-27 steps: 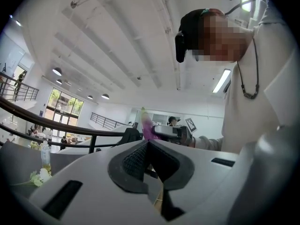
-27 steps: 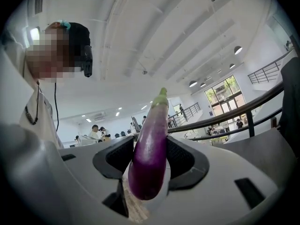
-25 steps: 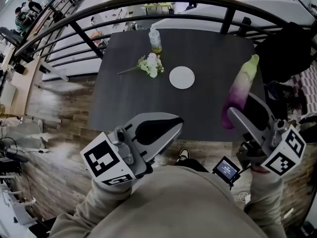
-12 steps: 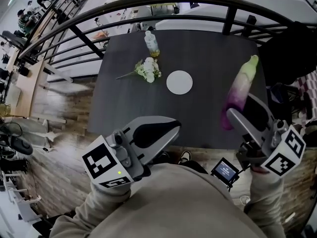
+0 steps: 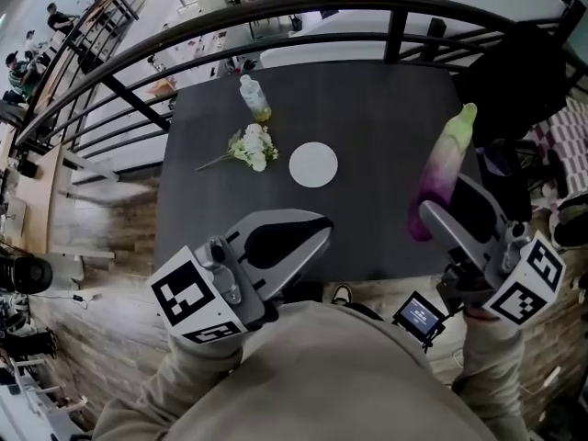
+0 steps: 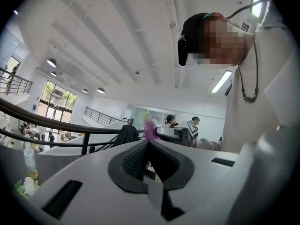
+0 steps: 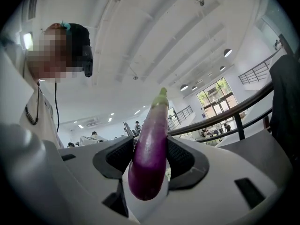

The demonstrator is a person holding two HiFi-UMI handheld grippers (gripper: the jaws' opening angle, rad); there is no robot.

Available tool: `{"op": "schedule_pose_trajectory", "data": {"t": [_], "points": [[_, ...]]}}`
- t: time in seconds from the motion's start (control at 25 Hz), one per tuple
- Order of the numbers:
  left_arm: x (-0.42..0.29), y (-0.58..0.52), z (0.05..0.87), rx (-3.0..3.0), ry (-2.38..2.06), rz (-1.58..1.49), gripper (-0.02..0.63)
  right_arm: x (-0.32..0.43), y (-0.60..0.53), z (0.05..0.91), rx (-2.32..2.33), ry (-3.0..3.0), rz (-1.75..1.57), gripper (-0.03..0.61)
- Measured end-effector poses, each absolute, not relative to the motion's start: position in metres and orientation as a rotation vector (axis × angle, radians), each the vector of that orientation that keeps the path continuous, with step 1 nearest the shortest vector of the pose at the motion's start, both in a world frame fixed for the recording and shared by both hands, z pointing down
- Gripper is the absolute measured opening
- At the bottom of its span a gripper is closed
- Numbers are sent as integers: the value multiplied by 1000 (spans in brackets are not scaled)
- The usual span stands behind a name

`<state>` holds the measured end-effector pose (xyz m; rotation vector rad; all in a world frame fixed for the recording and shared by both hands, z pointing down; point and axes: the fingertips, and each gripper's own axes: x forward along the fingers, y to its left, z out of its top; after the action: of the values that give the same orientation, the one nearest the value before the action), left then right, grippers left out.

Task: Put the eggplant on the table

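1. Gripping the eggplant (image 7: 150,149) by its purple lower part, the right gripper (image 5: 452,211) has its jaws spread wide, and both dark pads press on the fruit's sides.
2. The eggplant stands nearly upright in that grip. Its pale green cap end is uppermost and its blunt purple end pokes out below the pads.
3. In the head view it hangs in the air over the near right part of the dark bench (image 5: 367,99) and does not lie on it. How high above the top it sits is hard to judge from this steep angle.
4. The left gripper (image 5: 317,231) is over the near left part of the bench, well apart from the right one. Its jaws are closed pad against pad, with nothing between them.
5. A round white plate (image 5: 313,164) lies near the middle of the bench. A small bunch of white flowers (image 5: 248,147) lies just to its left, and a clear bottle (image 5: 254,99) is beyond the flowers, near the far edge.
6. A dark curved railing (image 5: 276,12) runs behind the bench, and a dark garment (image 5: 514,81) hangs by the bench's far right corner.
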<state>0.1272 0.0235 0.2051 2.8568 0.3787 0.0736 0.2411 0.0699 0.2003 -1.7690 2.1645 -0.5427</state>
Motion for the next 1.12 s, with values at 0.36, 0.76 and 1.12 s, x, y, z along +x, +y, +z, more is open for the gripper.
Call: {"op": "schedule_pose_trajectory", "data": {"t": [0.36, 0.76, 1.12], "points": [[143, -45, 210, 2832, 479, 34, 5, 250, 8, 195, -1877, 2154, -524, 227], [115, -105, 243, 2756, 475, 87, 5, 238, -53, 210, -1975, 2197, -640, 227], [116, -130, 243, 2712, 379, 91, 5, 242, -94, 214, -1927, 2248, -736, 227]]}}
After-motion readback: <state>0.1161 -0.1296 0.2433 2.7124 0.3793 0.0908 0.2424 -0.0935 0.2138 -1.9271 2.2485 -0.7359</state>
